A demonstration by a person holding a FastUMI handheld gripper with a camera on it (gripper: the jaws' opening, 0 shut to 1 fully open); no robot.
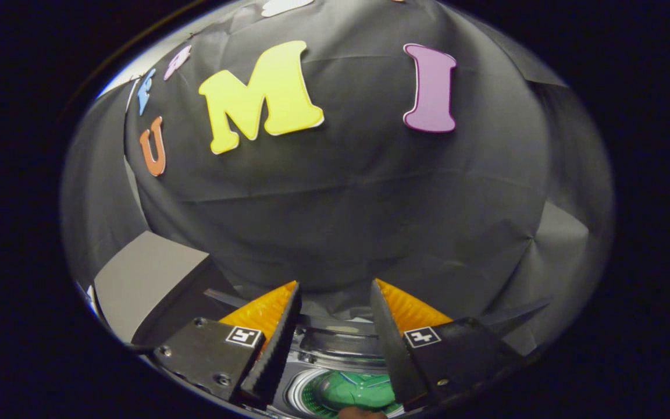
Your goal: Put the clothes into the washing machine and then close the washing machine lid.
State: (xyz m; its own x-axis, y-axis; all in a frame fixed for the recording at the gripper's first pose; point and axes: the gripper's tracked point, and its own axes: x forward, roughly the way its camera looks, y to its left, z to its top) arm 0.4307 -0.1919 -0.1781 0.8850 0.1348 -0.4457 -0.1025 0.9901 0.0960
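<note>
The hand-held gripper (335, 291) is held above the washing machine (335, 343), fingers spread apart and empty. Between the fingers, below them, the machine's round opening shows green clothes (355, 389) lying inside the drum. A grey panel (146, 282) stands at the left, near the black cloth wall.
</note>
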